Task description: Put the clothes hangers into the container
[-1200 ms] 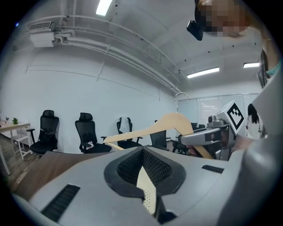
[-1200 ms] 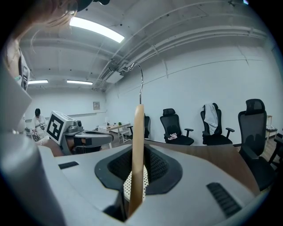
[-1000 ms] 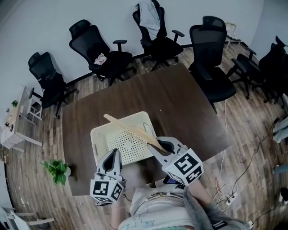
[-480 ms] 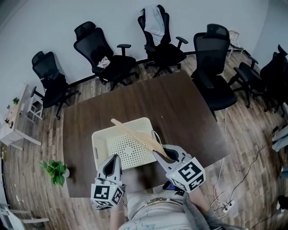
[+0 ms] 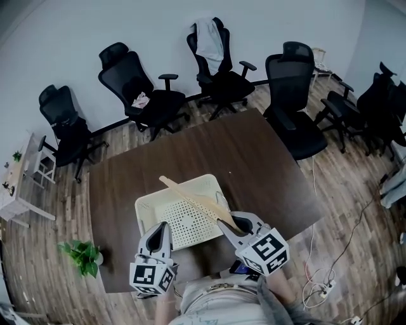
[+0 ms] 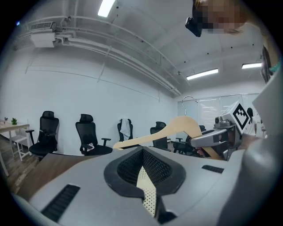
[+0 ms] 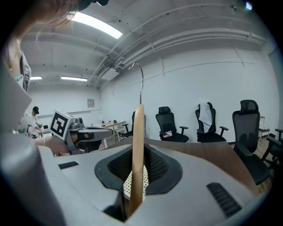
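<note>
Over dark tabletop (image 5: 254,159), left to right: left tool (image 5: 161,228), jaws narrowly parted, nothing held, positioned at near corner of cream perforated container (image 5: 147,204); wooden clothes hanger (image 5: 193,200) held slantwise above container, lower end clamped in right tool (image 5: 228,223).

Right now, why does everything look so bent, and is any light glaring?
Head view: the wide lens bows the table and floor. Left gripper view: the ceiling pipes curve, and a ceiling light blows out white. Right gripper view: same curving, another bright light strip.
</note>
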Demonstrator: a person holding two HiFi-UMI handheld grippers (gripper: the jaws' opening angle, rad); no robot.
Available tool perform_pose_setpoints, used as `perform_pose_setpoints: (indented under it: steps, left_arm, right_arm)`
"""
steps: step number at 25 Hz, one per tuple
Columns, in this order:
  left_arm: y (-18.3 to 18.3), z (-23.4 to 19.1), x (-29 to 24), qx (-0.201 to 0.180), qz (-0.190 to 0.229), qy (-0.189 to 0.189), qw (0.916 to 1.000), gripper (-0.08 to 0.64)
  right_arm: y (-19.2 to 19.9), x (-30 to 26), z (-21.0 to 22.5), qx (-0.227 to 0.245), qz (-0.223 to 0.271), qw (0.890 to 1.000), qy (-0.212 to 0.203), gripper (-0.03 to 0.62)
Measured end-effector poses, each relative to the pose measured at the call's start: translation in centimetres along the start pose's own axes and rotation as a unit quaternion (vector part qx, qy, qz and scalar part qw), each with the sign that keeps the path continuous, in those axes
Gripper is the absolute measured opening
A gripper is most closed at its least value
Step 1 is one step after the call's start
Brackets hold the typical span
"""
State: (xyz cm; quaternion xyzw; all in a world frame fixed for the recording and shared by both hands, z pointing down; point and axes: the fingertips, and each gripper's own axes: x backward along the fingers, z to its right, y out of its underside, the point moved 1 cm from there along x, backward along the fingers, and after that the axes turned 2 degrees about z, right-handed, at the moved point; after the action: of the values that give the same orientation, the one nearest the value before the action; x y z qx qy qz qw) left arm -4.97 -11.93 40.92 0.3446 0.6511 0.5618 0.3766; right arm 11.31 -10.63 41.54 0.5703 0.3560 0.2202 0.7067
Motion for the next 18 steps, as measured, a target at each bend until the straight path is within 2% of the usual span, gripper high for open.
perform_pose_setpoints:
  steps: [8, 18]
  left_arm:
    - [0.6, -5.1, 2.2, 0.012, -0.003, 0.003, 0.9999, 0.011]
    - [1.4, -9.1, 3.7, 0.023, -0.011, 0.010, 0.9996, 0.011]
  right_arm:
    - [0.4, -2.6, -3.4, -0.004, -0.016, 1.000, 0.019, 0.060]
    - [1.0, -5.2, -6.0, -0.009, -0.037, 0.999, 0.030, 0.060]
